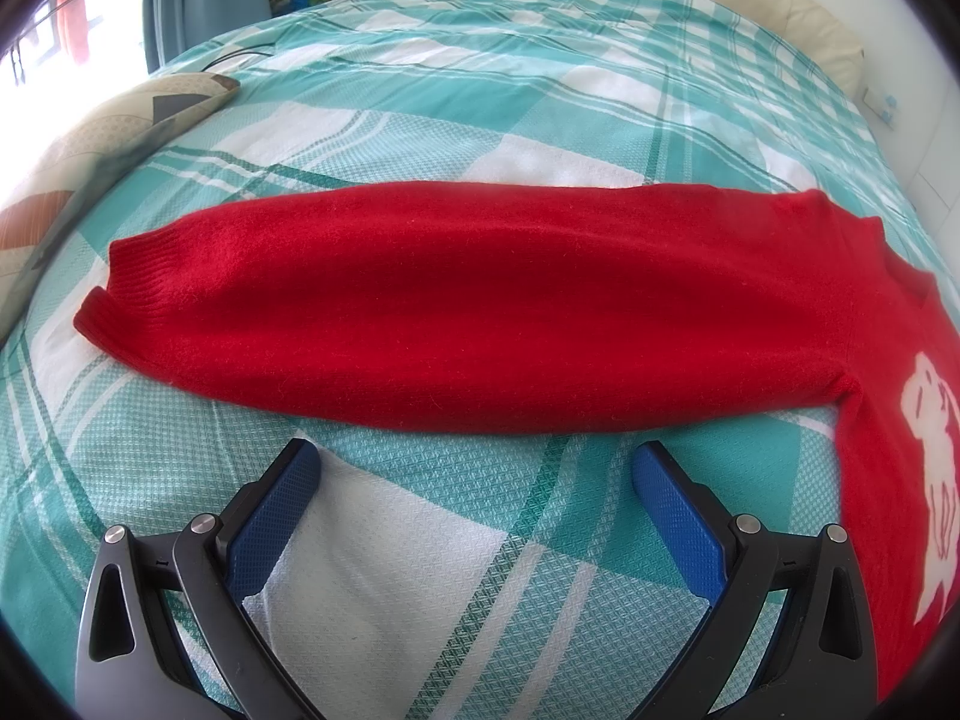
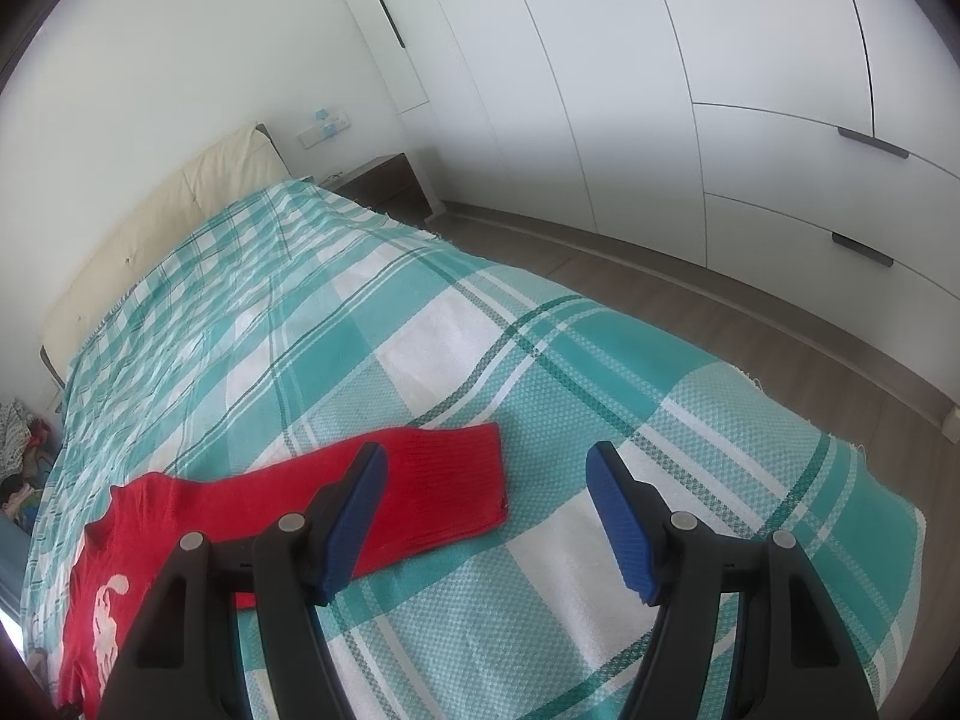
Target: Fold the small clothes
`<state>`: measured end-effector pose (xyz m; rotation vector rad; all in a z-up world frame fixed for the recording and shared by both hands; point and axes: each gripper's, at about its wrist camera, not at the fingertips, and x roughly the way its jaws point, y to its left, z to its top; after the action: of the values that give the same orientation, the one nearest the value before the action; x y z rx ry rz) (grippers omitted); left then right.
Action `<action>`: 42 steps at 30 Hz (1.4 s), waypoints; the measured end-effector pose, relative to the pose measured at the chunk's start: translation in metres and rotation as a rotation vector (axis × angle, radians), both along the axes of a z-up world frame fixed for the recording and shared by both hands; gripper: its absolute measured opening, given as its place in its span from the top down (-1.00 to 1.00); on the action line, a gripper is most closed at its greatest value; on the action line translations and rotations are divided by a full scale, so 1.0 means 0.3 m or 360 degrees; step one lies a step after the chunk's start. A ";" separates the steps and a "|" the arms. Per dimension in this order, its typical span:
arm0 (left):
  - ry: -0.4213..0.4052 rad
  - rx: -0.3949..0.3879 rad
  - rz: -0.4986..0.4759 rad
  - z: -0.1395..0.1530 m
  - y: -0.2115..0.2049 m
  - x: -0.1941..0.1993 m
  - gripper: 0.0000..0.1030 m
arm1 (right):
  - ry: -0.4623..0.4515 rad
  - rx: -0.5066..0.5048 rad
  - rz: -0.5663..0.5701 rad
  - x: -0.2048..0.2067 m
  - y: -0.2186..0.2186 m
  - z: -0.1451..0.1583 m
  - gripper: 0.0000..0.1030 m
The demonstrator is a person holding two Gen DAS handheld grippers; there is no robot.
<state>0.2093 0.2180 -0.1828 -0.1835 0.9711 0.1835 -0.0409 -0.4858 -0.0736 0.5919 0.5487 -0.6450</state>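
A: While the red sweater (image 1: 480, 312) is lying flat on the bed (image 1: 420, 540), is any fold showing yet?

B: None is showing. One sleeve is stretching out sideways in the left view, and the other sleeve is reaching toward the bed's edge in the right view. Judging from that, the folding is only starting; both sleeves and the body are still waiting.

A: What are the claws doing?

B: The left claw (image 1: 477, 468) is hanging just short of the sleeve with its jaws apart and nothing between them. The right claw (image 2: 486, 471) is standing open too, empty, beside the cuff.

A: And the room?

B: A teal checked cover is lying over the bed, a pillow (image 1: 120, 120) is sitting at the left, and white wardrobes (image 2: 690, 90) are lining the wall past a wood floor (image 2: 780, 330).
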 end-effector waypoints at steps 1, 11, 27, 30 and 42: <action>0.0000 0.0000 0.0000 0.000 0.000 0.000 -0.99 | -0.0002 -0.0002 0.0002 0.000 0.002 0.001 -0.32; 0.0000 0.0000 0.0000 0.000 0.000 0.000 -0.99 | 0.0005 -0.0010 -0.0003 -0.008 0.002 0.000 -0.32; -0.0001 -0.0001 0.0001 0.000 0.001 0.000 -0.99 | -0.0068 0.0021 0.0035 -0.017 0.000 0.011 -0.32; -0.0001 -0.0001 0.0001 0.000 0.001 0.000 -0.99 | -0.0143 0.0096 0.0156 -0.029 -0.002 0.026 -0.32; -0.0001 0.0001 0.0001 -0.001 0.003 0.004 -0.99 | -0.0175 0.0800 0.0385 -0.031 -0.185 -0.091 -0.32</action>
<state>0.2104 0.2188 -0.1830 -0.1834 0.9700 0.1845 -0.0502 -0.5412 -0.1009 1.0080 0.6717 -0.2385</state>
